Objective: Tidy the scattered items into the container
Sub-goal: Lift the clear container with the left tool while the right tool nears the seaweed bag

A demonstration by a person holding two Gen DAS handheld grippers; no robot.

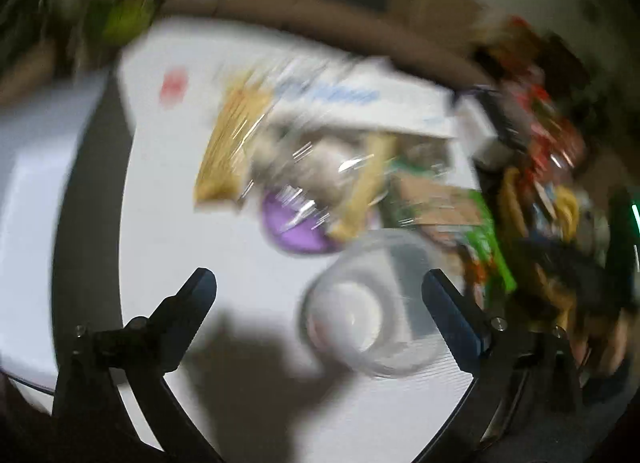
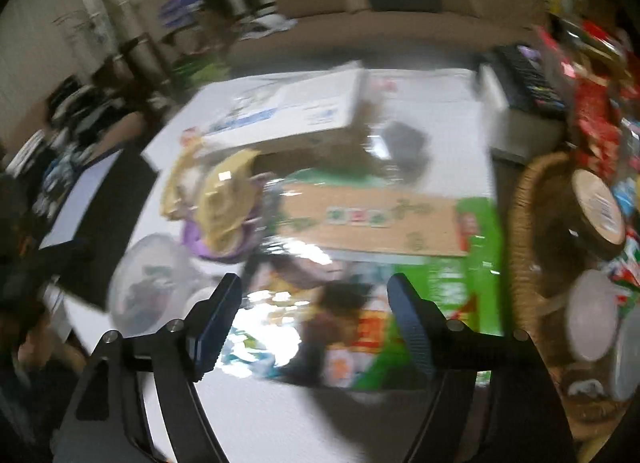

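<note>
Both views are motion-blurred. My left gripper [image 1: 320, 287] is open and empty above a white table [image 1: 192, 223]; a clear plastic cup [image 1: 372, 303] lies on its side between its fingers and a little ahead. Beyond it are a purple bowl [image 1: 292, 223] and yellow snack packets [image 1: 232, 143]. My right gripper [image 2: 316, 295] is open and empty over a shiny snack packet [image 2: 288, 319] and a green and brown box [image 2: 376, 219]. The clear cup [image 2: 152, 287] and purple bowl [image 2: 216, 239] lie left of it. A wicker basket [image 2: 532, 231] stands at the right.
A white cardboard box [image 2: 292, 111] lies at the table's far side. A pile of red packets [image 2: 592, 111] and a dark keyboard-like thing [image 2: 528, 79] sit at the right. Round lidded tubs [image 2: 592, 315] lie in the basket. A sofa [image 2: 380, 23] stands behind.
</note>
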